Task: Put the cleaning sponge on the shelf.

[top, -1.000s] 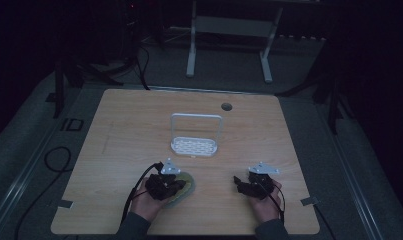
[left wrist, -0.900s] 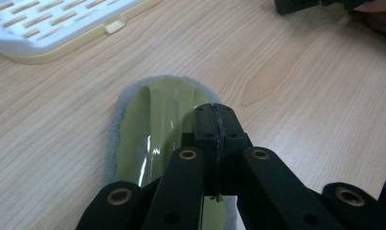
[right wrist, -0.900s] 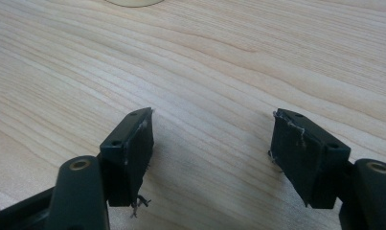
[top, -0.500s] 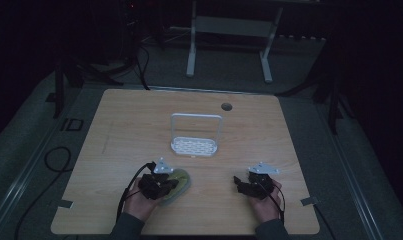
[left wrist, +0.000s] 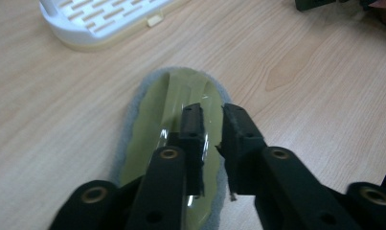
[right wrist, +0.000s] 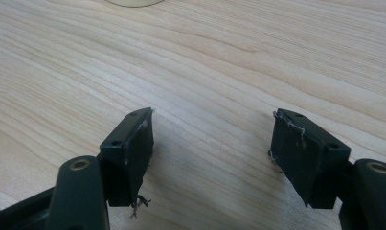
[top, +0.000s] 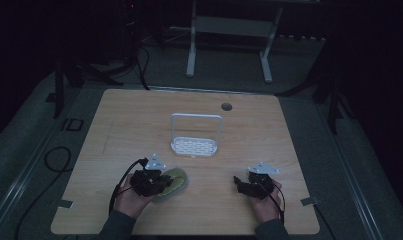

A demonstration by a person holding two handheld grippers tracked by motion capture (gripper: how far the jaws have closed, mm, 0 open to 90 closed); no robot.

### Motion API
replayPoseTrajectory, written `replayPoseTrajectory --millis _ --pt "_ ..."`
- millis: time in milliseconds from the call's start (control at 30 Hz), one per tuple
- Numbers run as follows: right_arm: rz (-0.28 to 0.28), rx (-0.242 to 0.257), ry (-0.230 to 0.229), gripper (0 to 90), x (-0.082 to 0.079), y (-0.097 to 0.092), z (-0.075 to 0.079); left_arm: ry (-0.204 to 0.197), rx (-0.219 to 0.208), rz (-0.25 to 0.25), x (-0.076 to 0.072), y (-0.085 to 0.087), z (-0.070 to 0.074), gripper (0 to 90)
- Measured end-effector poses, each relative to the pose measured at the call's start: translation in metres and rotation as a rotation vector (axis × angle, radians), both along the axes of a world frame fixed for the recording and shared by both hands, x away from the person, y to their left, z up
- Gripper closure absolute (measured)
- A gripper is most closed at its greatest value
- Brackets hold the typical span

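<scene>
**Left gripper opening over the scrubber**

In the left gripper view, the left gripper [left wrist: 211, 117] is in the lower middle of the frame, above a yellow-green scrubber [left wrist: 157, 120] with a grey felt edge that lies flat on the wooden table [left wrist: 300, 72]. Its jaws have just been opening; there is a narrow gap between them and the pads do not press on anything. A white rack [left wrist: 99, 21] stands in the upper left. In the right gripper view, the right gripper [right wrist: 212, 139] has its jaws wide apart over bare wood
</scene>
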State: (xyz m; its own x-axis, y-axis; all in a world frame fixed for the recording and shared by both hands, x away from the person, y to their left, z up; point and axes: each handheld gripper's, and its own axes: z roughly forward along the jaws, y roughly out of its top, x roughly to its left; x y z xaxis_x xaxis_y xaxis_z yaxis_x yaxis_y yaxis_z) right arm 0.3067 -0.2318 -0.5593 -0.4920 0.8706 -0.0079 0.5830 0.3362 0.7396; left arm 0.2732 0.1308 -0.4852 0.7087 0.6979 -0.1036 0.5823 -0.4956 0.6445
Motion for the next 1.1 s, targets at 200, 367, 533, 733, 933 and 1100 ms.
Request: replayPoseTrajectory --millis 200,367,533,733,933,1100 --pt "0.000 0.000 0.000 30.9 0.000 0.000 0.000 -0.010 0.033 -0.029 0.010 0.000 0.009 67.4" --pt "0.001 -0.001 0.000 30.9 0.000 0.000 0.000 0.007 0.075 -0.039 0.019 -0.002 0.013 63.3" --pt "0.000 0.000 -0.001 30.9 0.000 0.000 0.000 0.041 0.111 -0.055 0.027 -0.005 0.015 61.0" --pt "0.001 0.000 -0.001 30.8 0.000 0.000 0.000 0.095 0.149 -0.070 0.035 -0.012 0.013 56.9" --pt "-0.001 0.002 0.000 30.8 0.000 0.000 0.000 0.130 0.188 -0.082 0.042 -0.016 0.014 55.8" --pt "0.000 0.001 -0.001 30.7 0.000 0.000 0.000 0.158 0.221 -0.096 0.047 -0.019 0.015 54.9"
